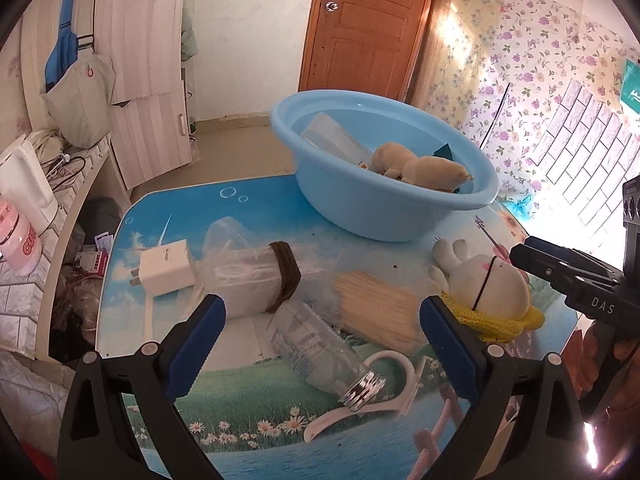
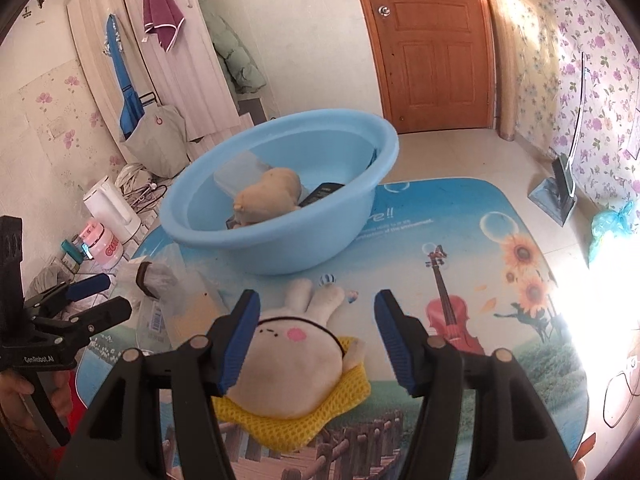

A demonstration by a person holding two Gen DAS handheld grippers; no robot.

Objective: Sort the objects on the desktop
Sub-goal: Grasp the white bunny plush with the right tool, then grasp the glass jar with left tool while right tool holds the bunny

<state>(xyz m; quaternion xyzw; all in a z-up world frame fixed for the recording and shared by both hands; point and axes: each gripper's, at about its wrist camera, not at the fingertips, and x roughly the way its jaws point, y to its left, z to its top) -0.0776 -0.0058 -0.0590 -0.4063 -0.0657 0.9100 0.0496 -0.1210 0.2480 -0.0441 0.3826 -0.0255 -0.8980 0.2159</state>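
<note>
Blue basin (image 1: 384,216) far on bench (image 2: 460,240), holding sorted items | left gripper (image 1: 320,344) fingers wide, empty, over clear bottle (image 1: 316,356) | right gripper (image 2: 316,336) fingers parted, straddling rabbit plush (image 2: 296,368), ungripped, likely for basin.

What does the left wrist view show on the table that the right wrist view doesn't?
Left wrist only: the white charger and the white hook under the bottle's cap. Right wrist only: the table's right side, with its violin print, and the rabbit's face. Both: the basin, the rabbit toy, the bottle and both grippers, left and right, open.
</note>
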